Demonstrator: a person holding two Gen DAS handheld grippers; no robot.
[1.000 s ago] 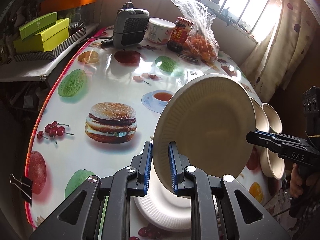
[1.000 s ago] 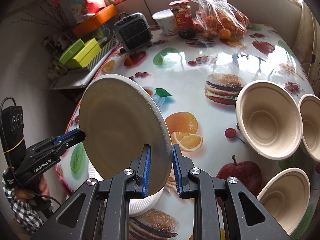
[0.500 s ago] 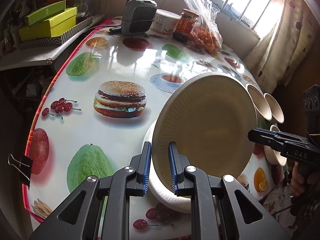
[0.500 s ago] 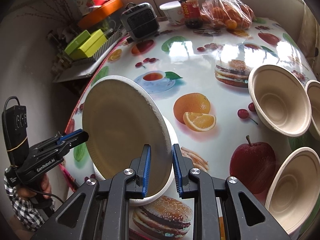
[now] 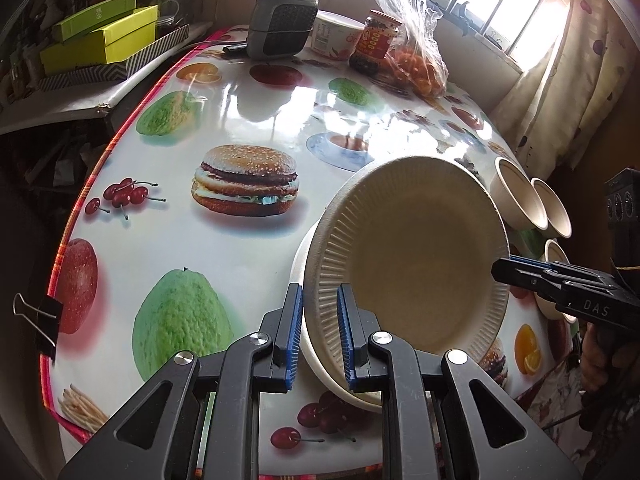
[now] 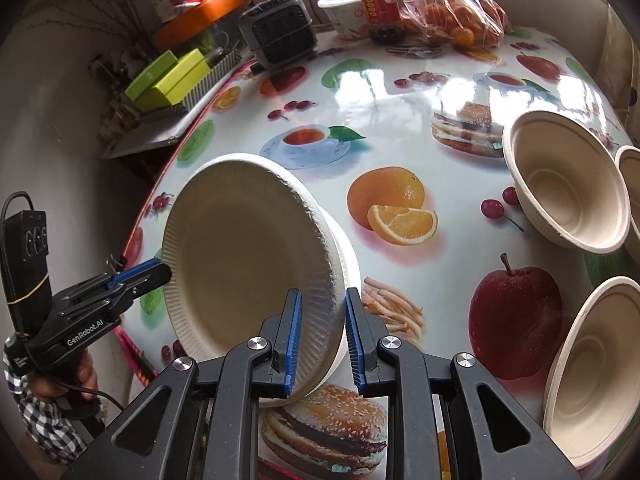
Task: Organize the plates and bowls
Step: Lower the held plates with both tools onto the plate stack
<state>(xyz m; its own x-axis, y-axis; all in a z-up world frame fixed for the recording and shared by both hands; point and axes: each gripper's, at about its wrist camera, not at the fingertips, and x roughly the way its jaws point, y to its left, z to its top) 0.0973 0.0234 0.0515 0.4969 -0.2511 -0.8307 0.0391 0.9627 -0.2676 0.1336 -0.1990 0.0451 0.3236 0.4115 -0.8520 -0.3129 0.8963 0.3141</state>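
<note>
A beige paper plate [image 5: 416, 272] hangs tilted just above a stack of white plates [image 5: 348, 394] near the table's front edge. My left gripper [image 5: 318, 308] is shut on its near ribbed rim. The right gripper [image 5: 504, 270] grips the opposite rim. In the right wrist view the same plate [image 6: 248, 256] sits between the pads of my right gripper [image 6: 320, 312], which is shut on it, and the left gripper [image 6: 160, 272] clamps the far rim. The white stack [image 6: 350, 256] peeks out behind the plate. Three beige bowls [image 6: 568, 184] [image 6: 596, 368] [image 6: 632, 192] stand to the right.
The table [image 5: 248, 264] wears a glossy fruit-and-burger cloth. At its far end stand a small grey heater [image 5: 282, 20], a white tub [image 5: 330, 36], a red-labelled jar [image 5: 376, 44] and a bag of oranges [image 5: 416, 64]. Green boxes [image 5: 100, 36] lie on a side shelf. A binder clip [image 5: 40, 320] bites the left edge.
Both grippers have sunk with the plate between them. The plate now hangs lower and closer to the white stack.
</note>
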